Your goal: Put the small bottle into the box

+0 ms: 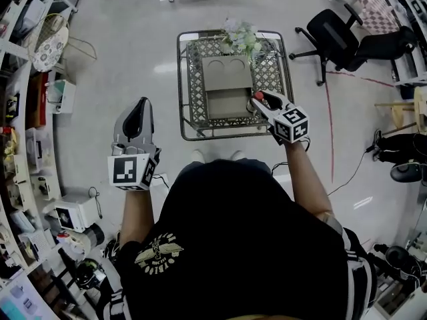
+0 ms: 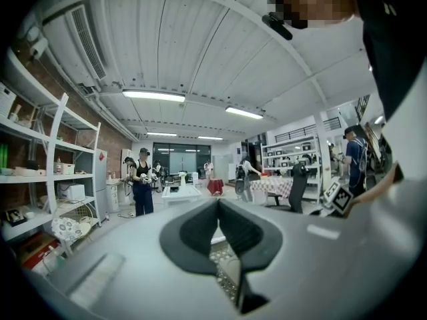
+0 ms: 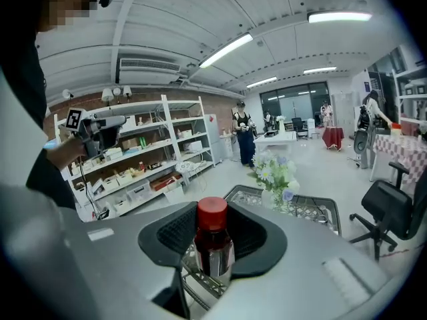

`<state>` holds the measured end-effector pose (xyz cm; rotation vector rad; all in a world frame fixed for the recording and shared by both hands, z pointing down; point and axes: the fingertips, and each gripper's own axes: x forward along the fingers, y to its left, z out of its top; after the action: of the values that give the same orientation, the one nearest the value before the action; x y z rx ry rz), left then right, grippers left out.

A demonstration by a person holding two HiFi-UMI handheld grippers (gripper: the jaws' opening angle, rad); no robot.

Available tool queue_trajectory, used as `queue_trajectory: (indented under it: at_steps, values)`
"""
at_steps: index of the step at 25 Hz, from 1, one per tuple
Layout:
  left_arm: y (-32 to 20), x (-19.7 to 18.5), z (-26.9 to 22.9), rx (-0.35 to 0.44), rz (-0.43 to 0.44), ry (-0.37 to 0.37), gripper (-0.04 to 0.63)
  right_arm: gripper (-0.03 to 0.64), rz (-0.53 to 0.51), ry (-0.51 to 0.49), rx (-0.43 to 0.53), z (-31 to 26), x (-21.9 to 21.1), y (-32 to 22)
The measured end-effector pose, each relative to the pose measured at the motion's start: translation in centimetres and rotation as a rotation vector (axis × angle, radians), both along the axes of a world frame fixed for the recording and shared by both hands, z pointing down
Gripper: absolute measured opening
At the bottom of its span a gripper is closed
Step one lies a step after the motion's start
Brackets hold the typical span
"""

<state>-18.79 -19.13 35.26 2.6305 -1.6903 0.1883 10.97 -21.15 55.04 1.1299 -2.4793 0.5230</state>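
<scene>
Left claw [image 2: 218, 207]: narrow, pads meeting at the tips, nothing between; held off to the left of the tabletop, over bare floor [image 1: 107, 79], well apart from the box.
Right claw [image 3: 213, 220]: clamped on the small bottle, one pad on each side of the body; marker cube toward the person, tips reaching in over the tabletop's near right part.
Small bottle [image 3: 213, 249]: upright in the right claw, dark reddish body, red cap [image 3: 212, 211] standing above the pads; lattice visible below it; in head view right at the box's right edge, not inside.
Box [image 1: 227, 89]: brown cardboard, open on top, sitting mid-tabletop, nothing visible inside.
Tabletop [image 1: 181, 79]: square metal lattice with a raised rim, straight ahead of the person.
Flowers [image 1: 240, 37]: white and pale bunch at the far edge of the tabletop, just behind the box.
Office chair [image 1: 343, 35]: black, far right on the floor, well apart from the tabletop.
</scene>
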Motion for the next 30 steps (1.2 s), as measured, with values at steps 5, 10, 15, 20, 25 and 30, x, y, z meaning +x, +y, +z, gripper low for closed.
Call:
queue_trajectory:
  at_steps: [5, 10, 15, 20, 25, 30]
  values:
    - [1.4, -1.5, 0.2, -0.008, -0.069, -0.011, 0.0, 0.149, -0.024, 0.039, -0.047, 4.0, -0.1, -0.8]
    - [2.6, -3.4, 0.8, -0.008, -0.137, -0.015, 0.0, 0.149, -0.049, 0.081, -0.114, 9.0, 0.1, -1.3]
    - [3.4, -4.3, 1.6, -0.022, -0.172, -0.027, 0.0, 0.15, -0.056, 0.116, -0.146, 12.4, -0.2, -2.2]
    - [3.6, -3.8, 2.4, -0.04, -0.179, -0.024, 0.0, 0.15, -0.05, 0.147, -0.175, 14.9, -0.5, -2.6]
    - [3.9, -3.0, 3.1, -0.053, -0.173, -0.031, 0.0, 0.15, -0.046, 0.174, -0.242, 19.0, 0.2, -2.7]
    - [4.4, -3.3, 3.7, -0.073, -0.188, -0.046, 0.0, 0.15, -0.059, 0.229, -0.298, 21.9, 0.7, -2.4]
